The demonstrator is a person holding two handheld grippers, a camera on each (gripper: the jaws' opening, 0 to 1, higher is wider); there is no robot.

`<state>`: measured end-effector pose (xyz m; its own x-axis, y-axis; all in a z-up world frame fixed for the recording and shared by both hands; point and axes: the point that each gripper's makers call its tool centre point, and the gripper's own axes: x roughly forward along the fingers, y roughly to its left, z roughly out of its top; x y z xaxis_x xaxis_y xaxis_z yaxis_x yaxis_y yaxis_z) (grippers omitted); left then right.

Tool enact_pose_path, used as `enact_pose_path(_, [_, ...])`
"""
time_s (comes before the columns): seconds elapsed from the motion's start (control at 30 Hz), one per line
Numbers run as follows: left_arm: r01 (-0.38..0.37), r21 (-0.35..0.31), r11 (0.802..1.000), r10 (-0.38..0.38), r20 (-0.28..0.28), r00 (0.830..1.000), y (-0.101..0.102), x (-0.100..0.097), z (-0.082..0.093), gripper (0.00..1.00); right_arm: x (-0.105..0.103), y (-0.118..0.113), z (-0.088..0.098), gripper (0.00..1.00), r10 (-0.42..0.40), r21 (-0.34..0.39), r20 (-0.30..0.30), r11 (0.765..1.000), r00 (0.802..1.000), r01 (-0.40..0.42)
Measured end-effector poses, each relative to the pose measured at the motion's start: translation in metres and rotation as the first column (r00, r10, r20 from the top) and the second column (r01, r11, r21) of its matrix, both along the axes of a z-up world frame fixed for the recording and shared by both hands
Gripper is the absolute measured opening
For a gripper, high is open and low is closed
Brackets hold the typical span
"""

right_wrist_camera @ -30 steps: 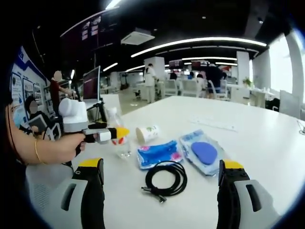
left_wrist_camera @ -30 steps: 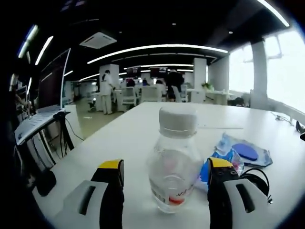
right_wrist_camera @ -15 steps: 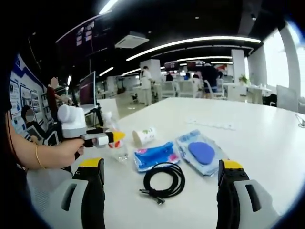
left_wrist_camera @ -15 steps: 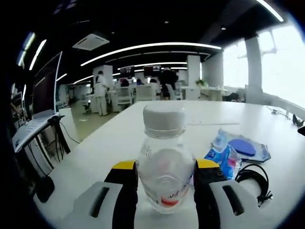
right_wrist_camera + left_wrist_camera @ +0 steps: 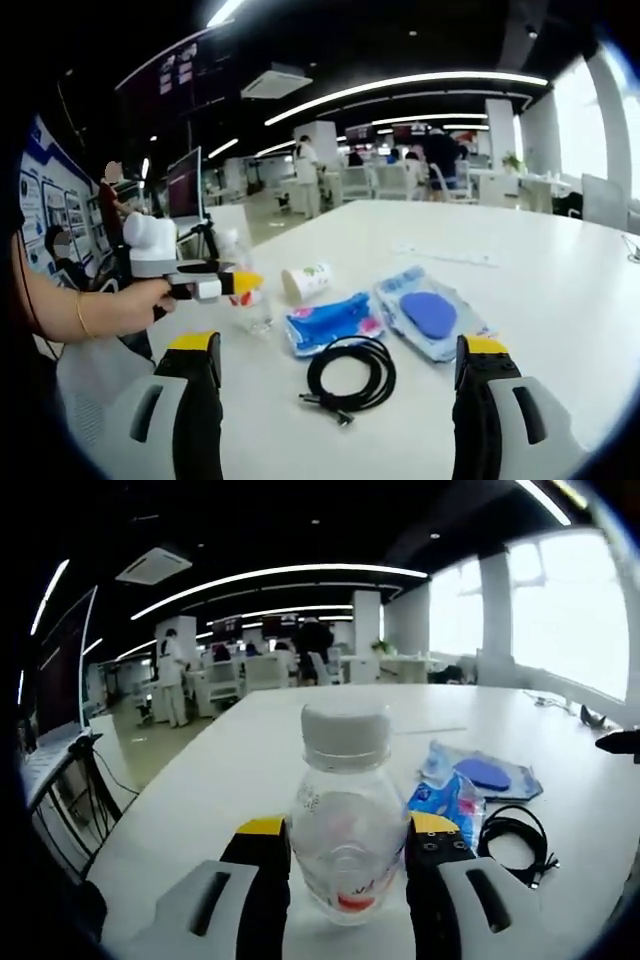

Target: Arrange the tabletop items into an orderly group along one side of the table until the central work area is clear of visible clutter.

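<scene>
The white bench (image 5: 560, 290) runs long and pale away from both cameras, and the loose items sit gathered toward its near-left part. Among them lie a clear pouch with a blue pad (image 5: 430, 315), a blue packet (image 5: 330, 320), a coiled black cable (image 5: 350, 372) and a paper cup on its side (image 5: 306, 281), all close together but apart from the bottle. The clear bottle (image 5: 347, 825) stands upright with its white cap up, its long axis vertical, squarely between the jaws of the left gripper (image 5: 345, 832), which are clenched against its two sides at mid-body. The right gripper (image 5: 335, 345) hangs with its jaws released and wide apart, holding nothing, the cable just ahead between them. The left hand is plainly the one placed to carry the bottle toward the bench edge.
</scene>
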<state>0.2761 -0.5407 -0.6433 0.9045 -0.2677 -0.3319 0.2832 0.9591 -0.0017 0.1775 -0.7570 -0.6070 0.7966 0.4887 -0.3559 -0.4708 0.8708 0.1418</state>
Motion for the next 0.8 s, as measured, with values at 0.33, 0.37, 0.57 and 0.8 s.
enact_pose_path(0.33, [0.256, 0.012, 0.967, -0.256, -0.003, 0.967, -0.0042, 0.0024, -0.0013, 0.43, -0.0019, -0.0008, -0.0021, 0.95, -0.002, 0.0, -0.014, 1.0, 1.0, 0.002])
enact_pose_path(0.37, [0.27, 0.002, 0.963, -0.27, -0.005, 0.963, -0.0046, 0.0021, -0.0018, 0.43, -0.002, -0.0013, -0.0022, 0.95, -0.003, -0.001, -0.015, 1.0, 1.0, 0.003])
enact_pose_path(0.57, [0.36, 0.01, 0.933, -0.36, -0.002, 0.933, -0.0056, 0.002, -0.0016, 0.43, -0.0031, -0.0052, -0.0038, 0.94, -0.01, -0.005, -0.023, 1.0, 1.0, 0.01])
enact_pose_path(0.8, [0.428, 0.007, 0.904, -0.428, 0.004, 0.904, -0.0086, 0.001, -0.0014, 0.43, -0.0044, -0.0049, -0.0061, 0.93, -0.011, -0.012, -0.031, 1.0, 0.999, 0.01])
